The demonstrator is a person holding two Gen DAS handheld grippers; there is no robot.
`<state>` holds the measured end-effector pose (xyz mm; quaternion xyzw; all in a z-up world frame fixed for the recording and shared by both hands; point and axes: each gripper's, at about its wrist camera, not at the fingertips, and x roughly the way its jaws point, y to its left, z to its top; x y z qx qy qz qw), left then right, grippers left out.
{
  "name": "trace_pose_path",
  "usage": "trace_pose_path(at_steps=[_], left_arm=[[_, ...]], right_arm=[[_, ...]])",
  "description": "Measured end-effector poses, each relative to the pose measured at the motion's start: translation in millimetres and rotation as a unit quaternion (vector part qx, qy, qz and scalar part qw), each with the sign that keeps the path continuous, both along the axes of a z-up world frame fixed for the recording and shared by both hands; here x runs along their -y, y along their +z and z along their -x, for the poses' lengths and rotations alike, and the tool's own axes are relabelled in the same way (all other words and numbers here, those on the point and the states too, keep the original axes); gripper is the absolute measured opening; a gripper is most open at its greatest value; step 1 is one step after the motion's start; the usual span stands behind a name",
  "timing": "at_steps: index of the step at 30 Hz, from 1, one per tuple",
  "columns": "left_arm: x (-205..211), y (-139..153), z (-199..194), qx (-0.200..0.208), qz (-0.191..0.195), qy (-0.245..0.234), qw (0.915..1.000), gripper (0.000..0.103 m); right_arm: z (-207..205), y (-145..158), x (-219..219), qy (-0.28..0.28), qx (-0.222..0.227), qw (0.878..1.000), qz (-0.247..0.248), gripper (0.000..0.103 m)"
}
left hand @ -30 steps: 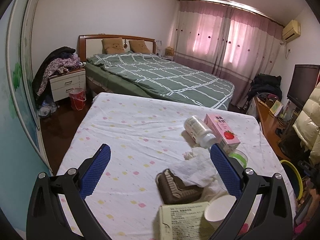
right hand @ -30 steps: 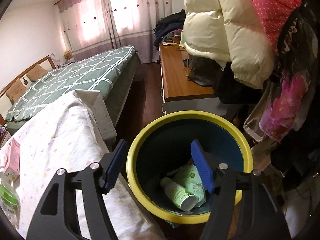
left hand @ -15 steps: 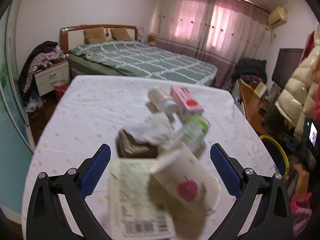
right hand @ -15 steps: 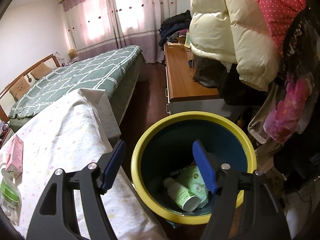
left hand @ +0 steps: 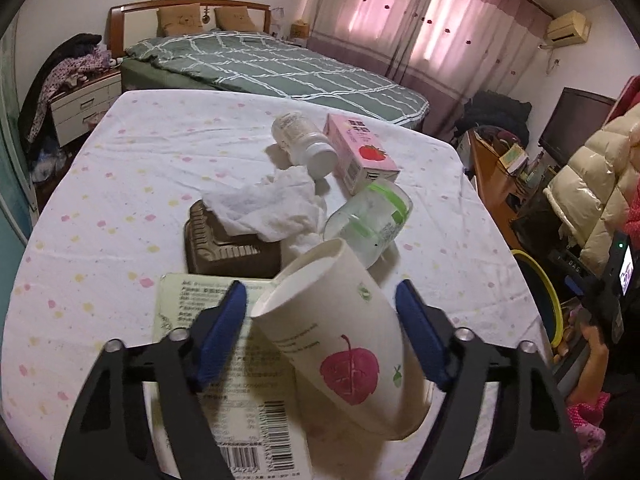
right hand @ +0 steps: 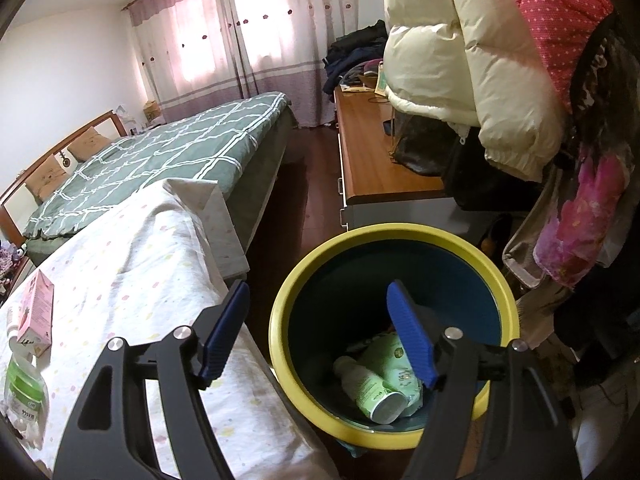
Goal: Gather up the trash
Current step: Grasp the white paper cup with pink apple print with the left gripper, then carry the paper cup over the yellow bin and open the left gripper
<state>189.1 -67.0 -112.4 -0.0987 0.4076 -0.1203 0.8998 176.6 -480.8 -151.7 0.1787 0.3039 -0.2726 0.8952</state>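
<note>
— Where's the paper cup (left hand: 340, 332)?

— On the tabletop (left hand: 120, 184), lying tilted between the blue pads of the left claw (left hand: 320, 328). Its open mouth points up and away towards the bed (left hand: 272, 64); its base comes towards the camera. The pads stand either side of it, with a gap showing at the left one, so I can't tell whether it's gripped.

— What's crowding it?

— A printed flat packet (left hand: 224, 380) with a barcode lies under and left of it. Just beyond sits a brown ridged plastic tray (left hand: 228, 248) with a crumpled white tissue (left hand: 272, 208) draped over it. A clear bottle (left hand: 368, 220) with green bands lies right behind the cup's rim. Further off are a white bottle (left hand: 304, 144) on its side and a pink carton (left hand: 360, 152) with a strawberry.

— And the cup itself?

— Smooth cream paper, tapered, with a red leaf-like print.

— The other hand?

— The right claw (right hand: 316, 332) hangs wide and empty over the yellow-rimmed bin (right hand: 400, 232), beside the tabletop's edge. Inside lie a green-and-white bottle (right hand: 370, 388) and a green wrapper (right hand: 394, 360).
</note>
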Motion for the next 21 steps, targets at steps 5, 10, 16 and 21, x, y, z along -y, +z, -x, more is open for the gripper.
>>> trace_pose_path(at_steps=[5, 10, 16, 21], left_arm=[[16.8, 2.9, -1.4, 0.009, -0.005, -0.022, 0.9997, 0.067], [33.2, 14.1, 2.0, 0.025, -0.012, -0.039, 0.9988, 0.067], [52.9, 28.6, 0.9, 0.039, -0.019, -0.057, 0.9974, 0.067], [84.2, 37.3, -7.2, 0.044, -0.026, -0.080, 0.9955, 0.067]], right_arm=[[1.3, -0.6, 0.6, 0.001, 0.005, 1.000, -0.003, 0.068], [4.8, 1.3, -0.7, 0.003, 0.015, 1.000, 0.000, 0.068], [11.7, 5.9, -9.7, 0.039, 0.021, 0.999, -0.002, 0.068], [31.8, 15.7, -15.7, 0.069, 0.025, 0.997, 0.018, 0.068]])
